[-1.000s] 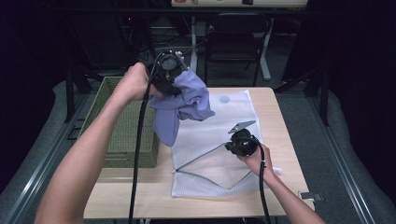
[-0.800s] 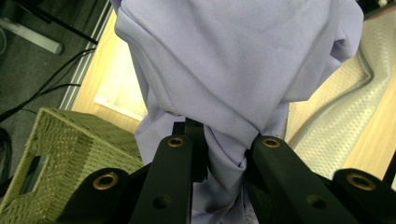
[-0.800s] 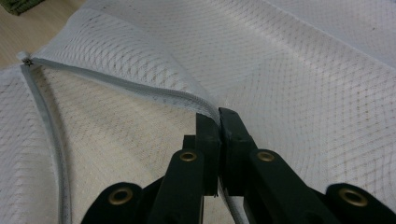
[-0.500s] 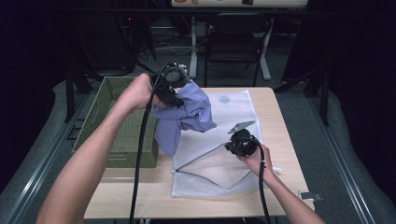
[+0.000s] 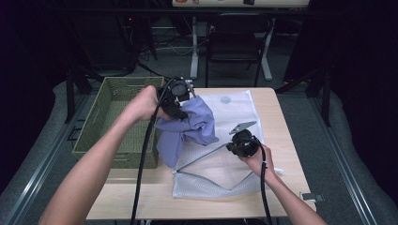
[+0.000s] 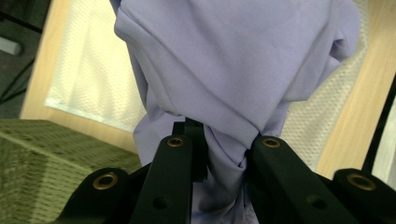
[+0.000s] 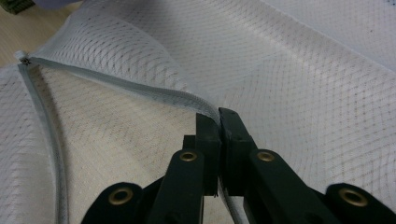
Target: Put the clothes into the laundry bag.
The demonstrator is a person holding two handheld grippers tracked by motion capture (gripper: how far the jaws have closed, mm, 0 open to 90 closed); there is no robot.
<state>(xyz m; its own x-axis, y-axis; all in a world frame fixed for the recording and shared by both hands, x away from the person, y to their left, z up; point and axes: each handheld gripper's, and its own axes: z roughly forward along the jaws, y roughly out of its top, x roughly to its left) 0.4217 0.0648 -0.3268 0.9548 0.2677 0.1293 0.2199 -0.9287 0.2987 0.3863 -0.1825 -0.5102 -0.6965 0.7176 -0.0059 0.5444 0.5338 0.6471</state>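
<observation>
Your left tongs (image 5: 180,104) are clenched on the purple garment (image 5: 187,129), which hangs over the mesh bag (image 5: 225,185) by the basket (image 5: 117,117). Right tongs (image 5: 241,140) pinch the bag's zipper edge (image 7: 140,86), w/ the mouth raised (barely). Risk: cloth bunches on the rim and snags instead of entering.

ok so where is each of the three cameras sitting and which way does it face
High view: above the person's side of the table, looking forward and down; both forearms enter from below, with the left gripper and right gripper.
Left gripper view: rides the left gripper, looking along its jaws clamped on the purple cloth.
Right gripper view: rides the right gripper, looking along jaws pinching the zipper edge of the white mesh bag.
Shared: the high and left gripper views both show the cloth, bag and green basket.
</observation>
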